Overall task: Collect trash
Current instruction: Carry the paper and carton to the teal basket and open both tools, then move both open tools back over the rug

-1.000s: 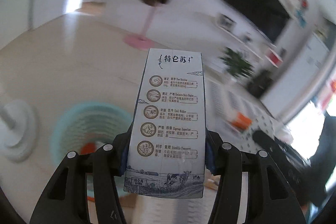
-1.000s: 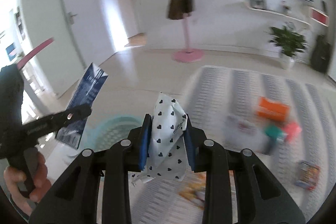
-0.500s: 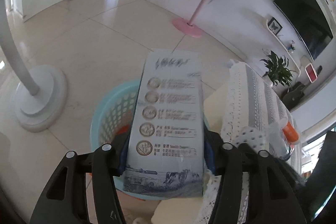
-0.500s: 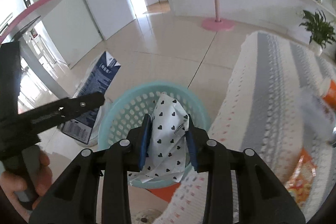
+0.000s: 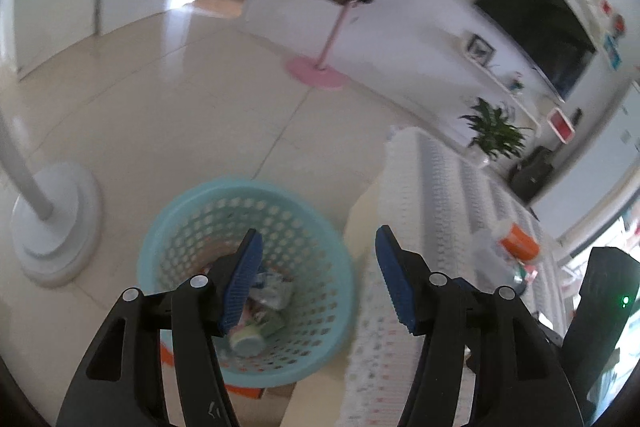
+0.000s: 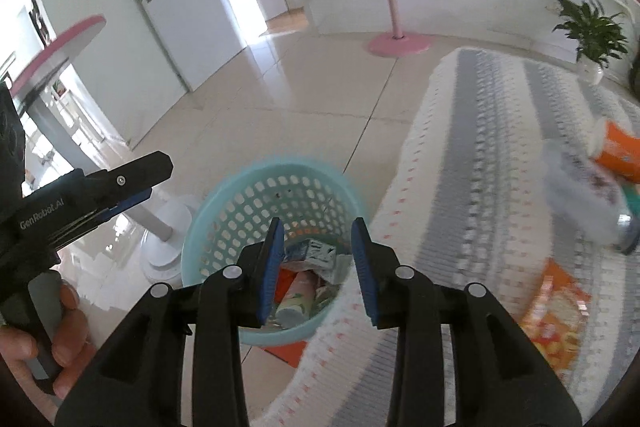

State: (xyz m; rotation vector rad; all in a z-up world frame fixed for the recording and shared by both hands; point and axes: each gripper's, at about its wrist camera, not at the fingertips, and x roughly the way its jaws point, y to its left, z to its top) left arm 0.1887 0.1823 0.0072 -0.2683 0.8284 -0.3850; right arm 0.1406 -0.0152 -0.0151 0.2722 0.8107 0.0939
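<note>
Left tool [image 5: 318, 277]: jaws wide, holding nothing, poised over the basket's near rim.
Right tool [image 6: 318, 269]: jaws parted, holding nothing, directly above the basket.
Basket [image 6: 224, 203]: turquoise, perforated, standing on the tiled floor just beside the counter's edge; holds a milk carton [image 6: 312, 251], a paper cup [image 6: 294, 303] and crumpled wrappers.
Counter [image 6: 480, 227]: covered in grey-striped cloth; trash not yet collected includes an orange cup [image 6: 616, 151], a clear plastic bottle [image 6: 584, 199] and an orange snack packet [image 6: 556, 315].
Handling note: likely next, lift both tools clear of the rim, swing right, and grip the bottle across its body, since it may roll.
</note>
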